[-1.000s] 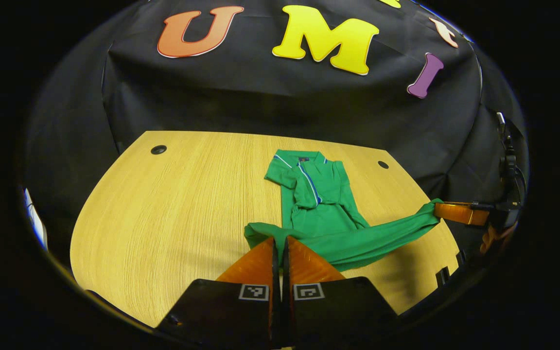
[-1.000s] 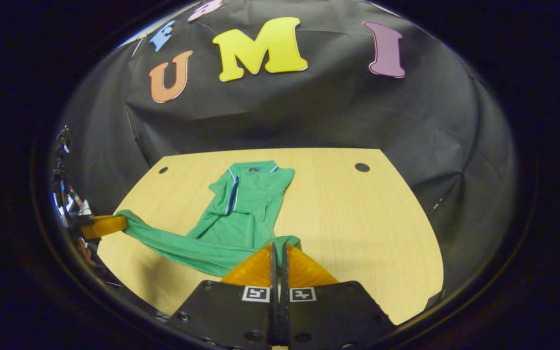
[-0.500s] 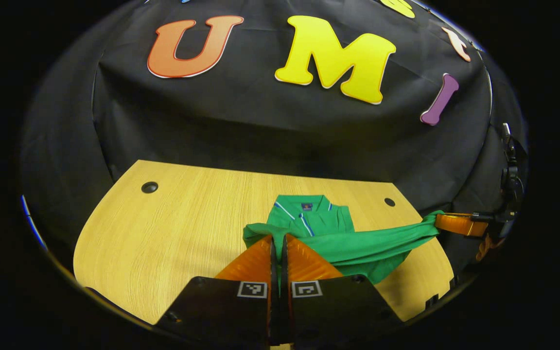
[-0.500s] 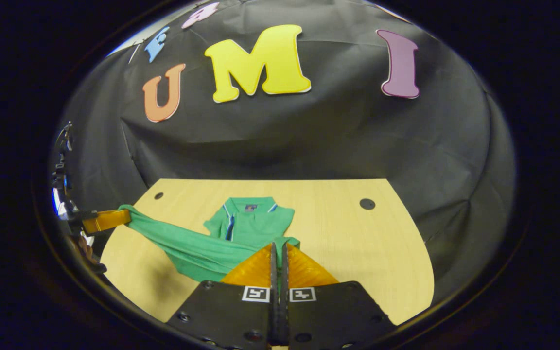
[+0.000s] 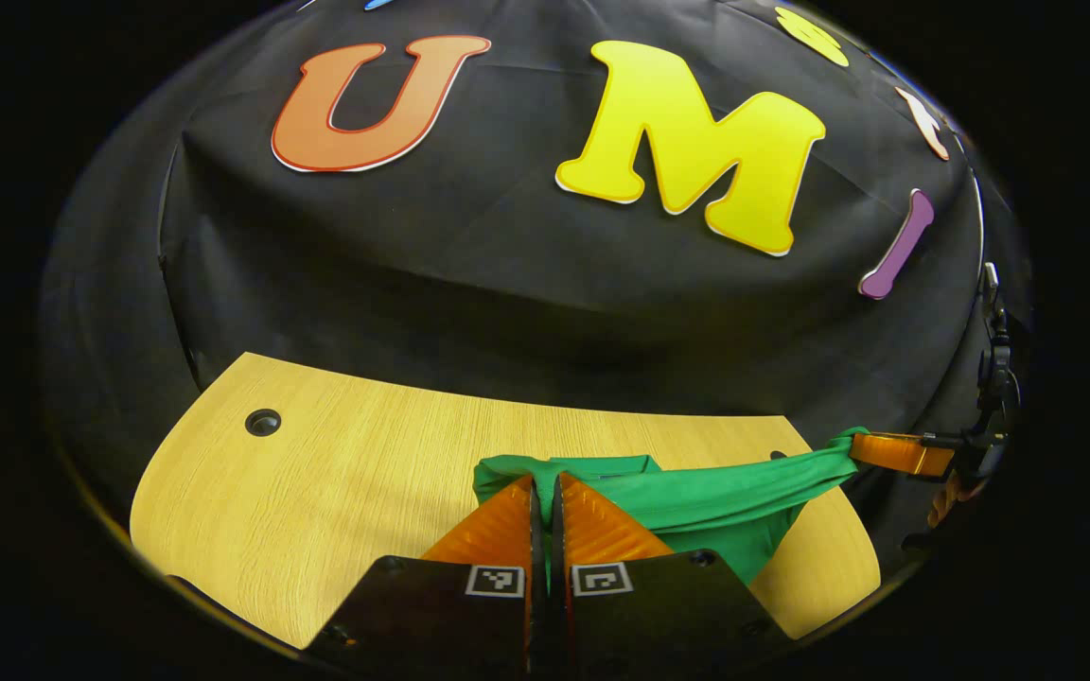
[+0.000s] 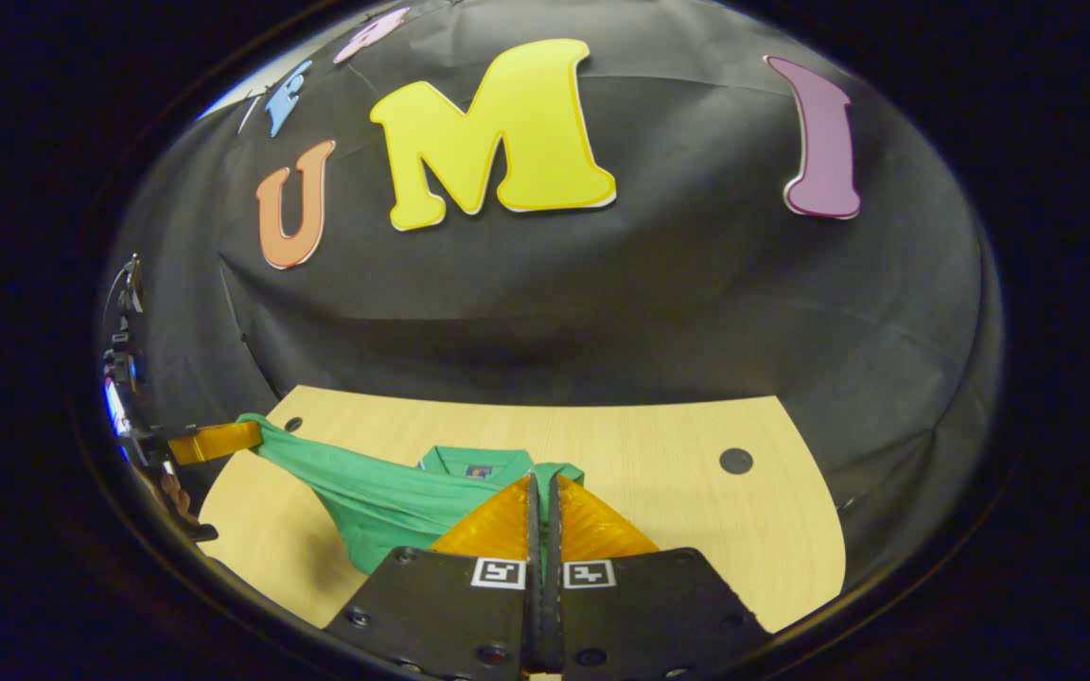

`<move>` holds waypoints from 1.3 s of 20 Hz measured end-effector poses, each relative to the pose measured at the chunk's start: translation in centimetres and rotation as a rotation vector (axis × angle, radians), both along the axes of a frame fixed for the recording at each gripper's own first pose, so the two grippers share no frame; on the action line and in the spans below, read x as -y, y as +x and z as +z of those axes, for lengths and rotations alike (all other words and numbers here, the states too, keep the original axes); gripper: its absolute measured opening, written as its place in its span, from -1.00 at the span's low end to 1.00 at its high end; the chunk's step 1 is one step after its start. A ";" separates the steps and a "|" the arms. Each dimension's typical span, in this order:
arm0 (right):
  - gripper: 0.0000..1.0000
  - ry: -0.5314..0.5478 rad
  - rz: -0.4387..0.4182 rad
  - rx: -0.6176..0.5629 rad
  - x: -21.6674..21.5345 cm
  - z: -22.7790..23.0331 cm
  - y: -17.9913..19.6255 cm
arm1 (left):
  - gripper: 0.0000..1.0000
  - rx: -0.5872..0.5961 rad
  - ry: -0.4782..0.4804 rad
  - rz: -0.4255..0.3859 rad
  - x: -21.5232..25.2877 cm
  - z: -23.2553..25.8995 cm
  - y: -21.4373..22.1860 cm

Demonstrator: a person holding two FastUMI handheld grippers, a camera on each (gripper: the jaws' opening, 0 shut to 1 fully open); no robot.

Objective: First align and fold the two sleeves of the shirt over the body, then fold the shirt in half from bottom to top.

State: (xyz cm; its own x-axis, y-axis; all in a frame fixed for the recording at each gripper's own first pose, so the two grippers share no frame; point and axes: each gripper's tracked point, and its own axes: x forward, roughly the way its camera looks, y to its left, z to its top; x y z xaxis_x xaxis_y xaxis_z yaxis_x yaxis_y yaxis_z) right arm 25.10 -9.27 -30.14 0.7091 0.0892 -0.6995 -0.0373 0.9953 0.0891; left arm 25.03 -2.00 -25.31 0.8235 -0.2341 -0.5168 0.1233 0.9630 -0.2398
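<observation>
Pinching a corner of the green polo shirt [image 5: 696,497], the left gripper [image 5: 545,482] sits at the bottom of the left gripper view with its two fingers pressed together on the cloth. From that corner the lifted hem runs as a taut band off to the right, where the right gripper [image 5: 862,449] grips the other corner, a hand [image 5: 947,492] partly visible behind it. Below the band, more of the shirt hangs down to the wooden worktop [image 5: 337,482].

In the right gripper view the right gripper [image 6: 542,480] is likewise clenched on the shirt [image 6: 375,492], fingers closed with green fabric between them. The hem stretches from there to the left, up to the left gripper [image 6: 247,435], which holds its end above the near left part of the worktop [image 6: 659,501]. Just past the fingertips the collar [image 6: 474,463] lies flat on the worktop with a small dark tag at its middle. Farther back, a round cable hole [image 6: 735,461] sits near the right rear corner of the worktop, and another [image 5: 262,422] near the left rear corner in the left gripper view. Behind the worktop hangs the black cloth wall [image 6: 602,303].
</observation>
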 end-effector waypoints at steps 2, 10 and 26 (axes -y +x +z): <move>-1.00 -0.009 0.003 0.009 -0.2 -1.4 2.4 | -0.88 0.002 0.013 -0.001 0.2 -1.3 1.8; -1.00 -0.049 0.031 -0.046 0.5 -10.5 6.6 | -0.87 -0.054 0.071 -0.008 1.1 -9.3 7.0; 0.84 -0.131 0.027 -0.076 0.8 -14.5 4.7 | 1.00 -0.112 0.194 0.054 -0.5 -13.0 7.0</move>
State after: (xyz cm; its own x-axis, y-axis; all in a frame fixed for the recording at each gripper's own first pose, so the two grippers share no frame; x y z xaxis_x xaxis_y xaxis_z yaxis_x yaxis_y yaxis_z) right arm 29.83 -10.03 -44.68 0.6522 0.0120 -0.7579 -0.0625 0.9973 -0.0379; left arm 32.02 -1.47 -38.36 0.7674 -0.0784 -0.6363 0.0530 0.9969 -0.0590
